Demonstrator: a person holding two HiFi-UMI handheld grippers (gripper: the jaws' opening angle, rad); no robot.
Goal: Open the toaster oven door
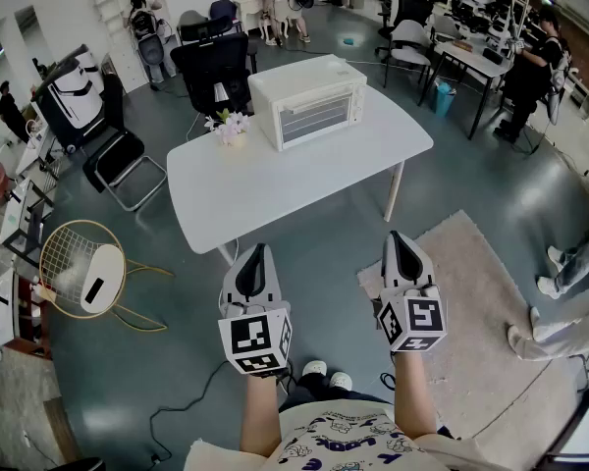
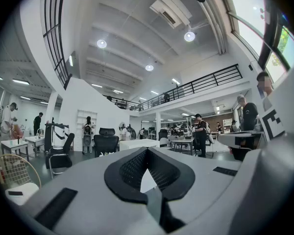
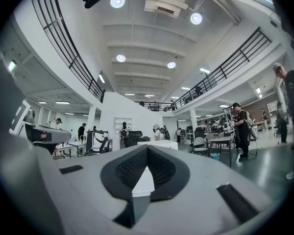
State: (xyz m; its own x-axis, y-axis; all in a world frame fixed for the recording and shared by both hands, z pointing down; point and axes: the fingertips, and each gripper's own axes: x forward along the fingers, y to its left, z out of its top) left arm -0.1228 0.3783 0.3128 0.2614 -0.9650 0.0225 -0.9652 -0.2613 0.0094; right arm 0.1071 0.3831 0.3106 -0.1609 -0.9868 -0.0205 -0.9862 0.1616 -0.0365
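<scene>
The left gripper (image 1: 254,253) and the right gripper (image 1: 401,237) were held side by side in front of the person, both pointing level toward the table (image 1: 275,189). In the left gripper view the jaws of the left gripper (image 2: 147,153) were clenched, tips meeting, with nothing held between them. The right gripper view showed the same for the right gripper (image 3: 146,153): jaws pressed together and empty. Each gripper carried its cube of square markers nearest the person's forearms.

Both grippers stopped short of the near edge of the white table, well apart from the toaster oven (image 1: 309,101). The cream-white toaster oven stood on the far side of the tabletop, its glass door (image 1: 314,118) upright and shut, facing the person. Just beside it, to the left, sat a small bunch of pale flowers (image 1: 229,126).

A black office chair (image 1: 211,62) stood behind the table. A beige rug (image 1: 476,302) lay on the grey floor under the right gripper, and a gold wire chair (image 1: 83,268) stood off to the left.
</scene>
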